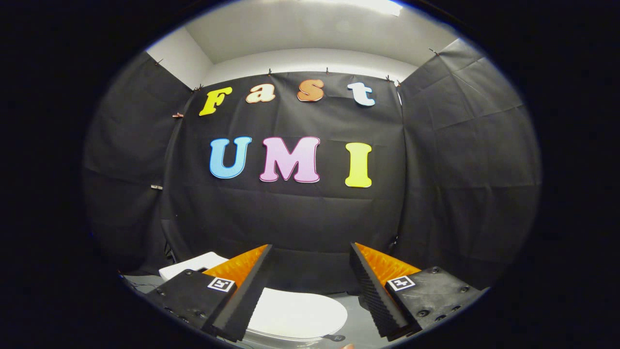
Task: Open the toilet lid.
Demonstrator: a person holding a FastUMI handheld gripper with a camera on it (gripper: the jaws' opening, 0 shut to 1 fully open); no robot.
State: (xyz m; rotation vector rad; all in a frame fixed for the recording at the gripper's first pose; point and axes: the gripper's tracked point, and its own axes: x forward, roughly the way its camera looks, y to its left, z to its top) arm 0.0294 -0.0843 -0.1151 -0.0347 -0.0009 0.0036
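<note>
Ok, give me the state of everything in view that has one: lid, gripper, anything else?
toilet lid: closed, lying flat, below and between the fingers, untouched
gripper: open, fingers spread wide, holding nothing, above the lid
toilet tank: cover on, beyond the lid behind one finger

Toilet lid [295, 312] partly hidden behind the wide-parted fingers of the gripper [310, 291] and cut off below, white tank [191, 265] mostly hidden behind one finger, and a small dark thing [335, 338] on the floor too small to tell.
</note>
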